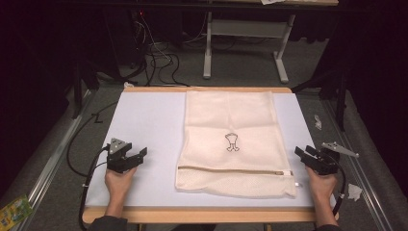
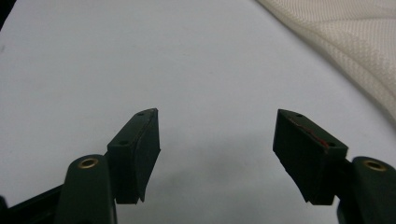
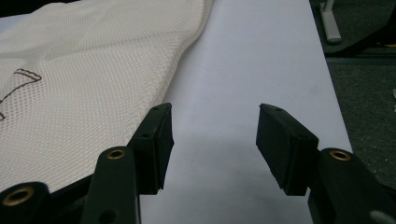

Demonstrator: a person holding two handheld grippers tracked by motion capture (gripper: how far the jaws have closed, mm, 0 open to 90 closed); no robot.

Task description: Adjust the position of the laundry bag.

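The mesh bag's [image 1: 234,139] small dark printed figure [image 1: 232,142] is unreadable.

A tangle of cables [image 1: 161,60] lies on the grey floor [image 1: 240,79] beyond the counter [image 1: 144,120]. A white frame [image 1: 245,45] stands there too. A green packet [image 1: 13,211] lies at the floor's left.

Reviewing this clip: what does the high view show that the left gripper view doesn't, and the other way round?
High view alone: the whole cream mesh bag lying flat, its small printed figure, the zipper near its near edge, both hands, the right gripper, and the floor with cables beyond the table.

Left gripper view alone: a close look at the left gripper with its jaws wide apart and nothing between them, a red streak along one pad's edge, and the bag's woven texture.

Both: the white table surface, the left gripper and part of the bag.
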